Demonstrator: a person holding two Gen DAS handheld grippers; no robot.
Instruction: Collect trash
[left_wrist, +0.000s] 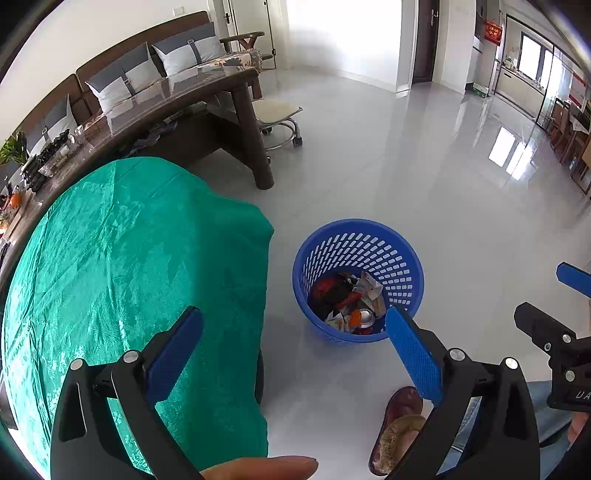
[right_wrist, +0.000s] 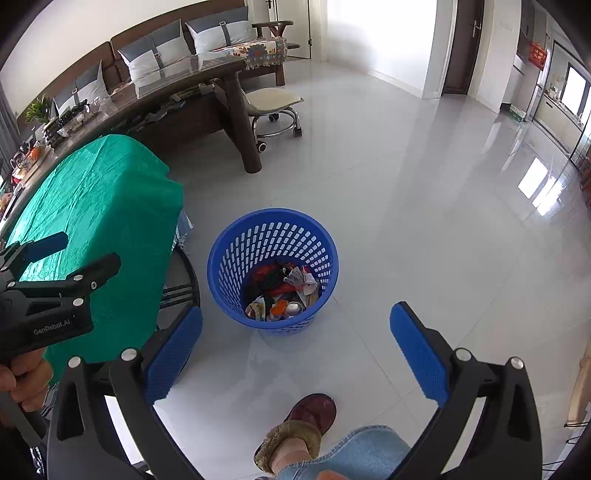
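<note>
A blue perforated waste basket (left_wrist: 358, 236) stands on the pale tiled floor; it also shows in the right wrist view (right_wrist: 272, 225). Inside lie crumpled wrappers and a can (left_wrist: 365, 315), also seen in the right wrist view (right_wrist: 293, 307). My left gripper (left_wrist: 295, 332) is open and empty, held above the floor between the green-covered table (left_wrist: 122, 258) and the basket. My right gripper (right_wrist: 295, 328) is open and empty, just in front of the basket. The right gripper's side shows at the left wrist view's right edge (left_wrist: 546, 325).
A green cloth covers a small table (right_wrist: 92, 206) to the left of the basket. A dark wooden desk (right_wrist: 207, 81) with clutter, a sofa and a rolling stool (right_wrist: 273, 107) stand behind. A slippered foot (right_wrist: 303, 424) is on the floor near the grippers.
</note>
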